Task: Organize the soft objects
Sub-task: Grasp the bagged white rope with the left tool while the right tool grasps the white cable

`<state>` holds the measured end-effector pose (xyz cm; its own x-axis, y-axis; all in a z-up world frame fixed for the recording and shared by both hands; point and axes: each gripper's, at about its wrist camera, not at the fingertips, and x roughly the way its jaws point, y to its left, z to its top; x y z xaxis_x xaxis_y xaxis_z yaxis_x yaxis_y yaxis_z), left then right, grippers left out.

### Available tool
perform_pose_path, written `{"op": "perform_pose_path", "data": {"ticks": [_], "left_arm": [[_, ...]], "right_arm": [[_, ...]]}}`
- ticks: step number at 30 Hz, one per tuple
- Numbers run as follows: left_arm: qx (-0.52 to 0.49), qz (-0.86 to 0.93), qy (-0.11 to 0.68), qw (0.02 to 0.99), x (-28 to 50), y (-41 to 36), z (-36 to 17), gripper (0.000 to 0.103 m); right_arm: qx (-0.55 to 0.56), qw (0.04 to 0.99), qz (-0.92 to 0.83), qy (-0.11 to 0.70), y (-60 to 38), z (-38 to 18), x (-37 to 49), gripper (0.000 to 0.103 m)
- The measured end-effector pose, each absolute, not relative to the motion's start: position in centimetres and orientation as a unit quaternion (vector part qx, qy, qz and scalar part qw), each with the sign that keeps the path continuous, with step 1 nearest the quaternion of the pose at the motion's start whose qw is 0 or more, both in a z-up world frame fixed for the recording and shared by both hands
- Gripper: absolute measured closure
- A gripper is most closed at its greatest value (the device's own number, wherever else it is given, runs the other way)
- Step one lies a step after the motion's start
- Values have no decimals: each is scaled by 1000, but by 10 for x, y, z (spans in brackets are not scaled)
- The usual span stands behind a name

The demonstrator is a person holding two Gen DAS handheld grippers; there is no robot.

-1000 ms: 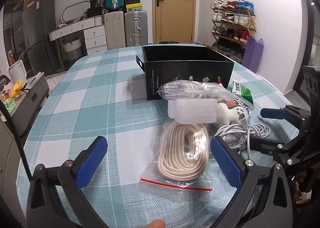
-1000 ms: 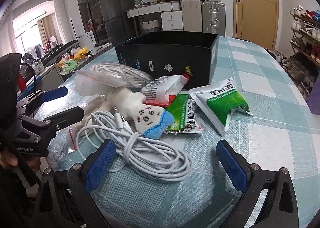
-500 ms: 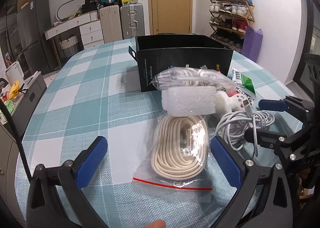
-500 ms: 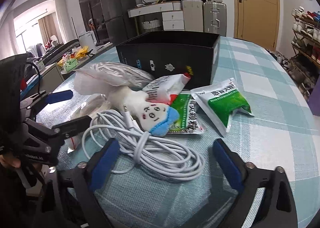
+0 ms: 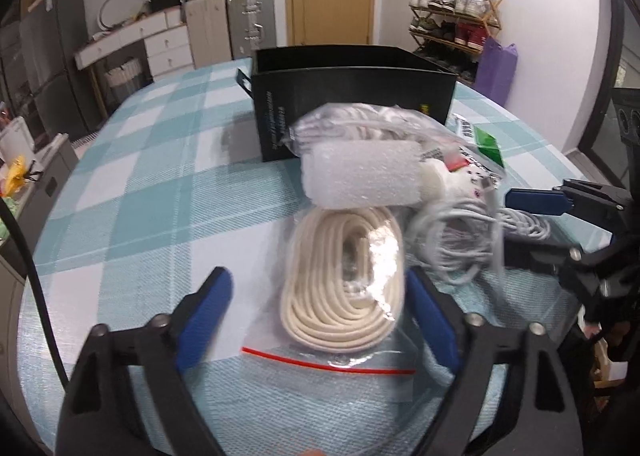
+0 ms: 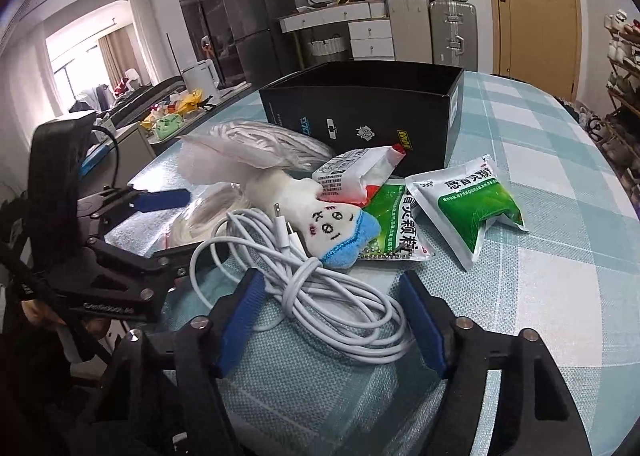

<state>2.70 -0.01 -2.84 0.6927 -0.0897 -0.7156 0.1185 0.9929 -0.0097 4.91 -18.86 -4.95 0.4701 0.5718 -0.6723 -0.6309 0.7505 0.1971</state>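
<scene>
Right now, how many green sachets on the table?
2. One green sachet lies on the checked cloth right of the pile; a second sachet lies beside it, partly under the plush toy and a red-white packet. More may hide beneath.

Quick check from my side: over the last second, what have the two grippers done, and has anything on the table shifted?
Both have advanced and narrowed. The left gripper now brackets the bagged cream rope coil; the right gripper brackets the white charging cable. Neither grips yet. The plush toy, foam block, green sachets and black box lie as before.
</scene>
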Motion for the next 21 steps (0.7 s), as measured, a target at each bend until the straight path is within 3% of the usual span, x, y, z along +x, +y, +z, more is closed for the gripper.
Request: {"op": "perform_pose_path", "data": {"ticks": [4,7,19,21], "left_arm": [[29,-81,378,922,20,-5,-26,48],[25,-88,372,924,16,-4,-24,56],[7,-105,364,925,13,-1,-22,62],[6,-105,363,926,13,-1,-22,63]], "right_arm": [[-47,850,363,378,-191,-49,46,46],[-62,847,372,375,-189,-49,42,46],[-138,820,418,366,-168,-52,40,46],[-137,815,428,367,-164,-52,41,50]]}}
